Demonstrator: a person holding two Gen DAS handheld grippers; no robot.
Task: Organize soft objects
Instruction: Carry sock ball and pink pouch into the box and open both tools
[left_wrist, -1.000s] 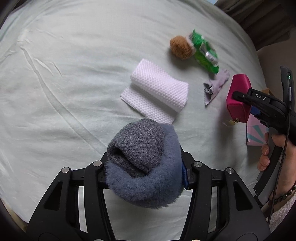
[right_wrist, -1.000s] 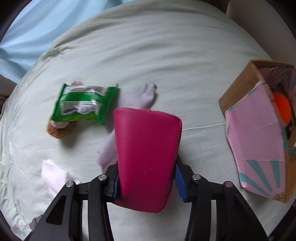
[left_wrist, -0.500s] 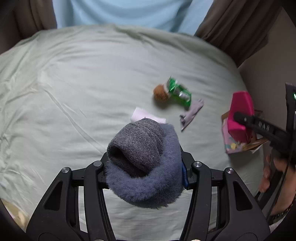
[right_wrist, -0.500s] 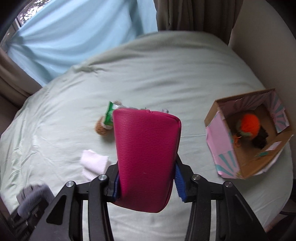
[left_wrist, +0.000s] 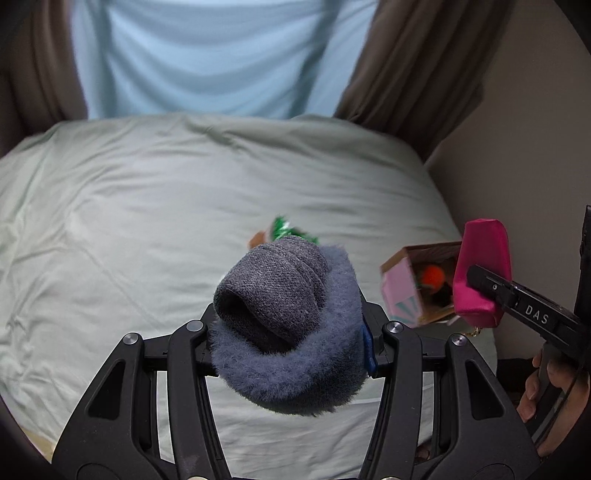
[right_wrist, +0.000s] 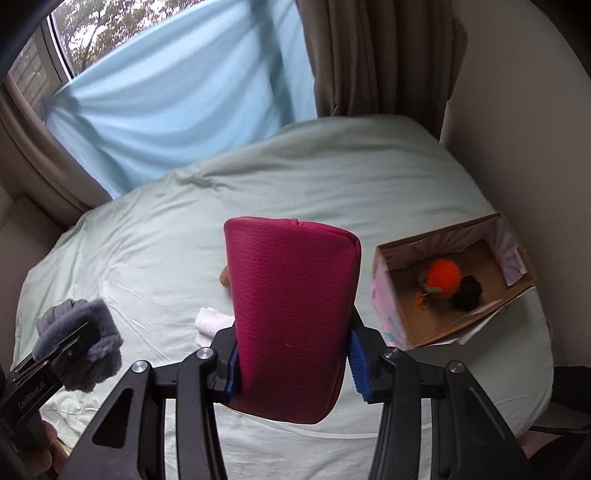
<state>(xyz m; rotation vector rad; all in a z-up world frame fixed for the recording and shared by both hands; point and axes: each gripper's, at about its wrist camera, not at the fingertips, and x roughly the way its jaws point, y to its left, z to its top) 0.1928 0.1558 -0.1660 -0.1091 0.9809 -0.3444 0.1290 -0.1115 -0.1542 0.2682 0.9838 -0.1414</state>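
A fuzzy grey sock bundle (left_wrist: 284, 325) is clamped in the left gripper (left_wrist: 291, 332) above the bed (left_wrist: 129, 221); a magenta pouch (right_wrist: 291, 317) is gripped by the right gripper (right_wrist: 291, 354), with the open cardboard box (right_wrist: 436, 328) further right on the bed

Both views are taken from fisheye cams mounted behind the fingers, aimed fwd and steeply down from well above the bed (left_wrist: 155, 206). L wrist cam is faced toward the blue curtain (left_wrist: 218, 55), w/ the grey sock bundle (left_wrist: 284, 325) filling the near foreground. R wrist cam is angled the same way, the pink pouch (right_wrist: 291, 317) held close to the lens. Shared by both: bed, curtain, cardboard box (right_wrist: 439, 332) at the right edge. Each gripper is caught in the other's view.
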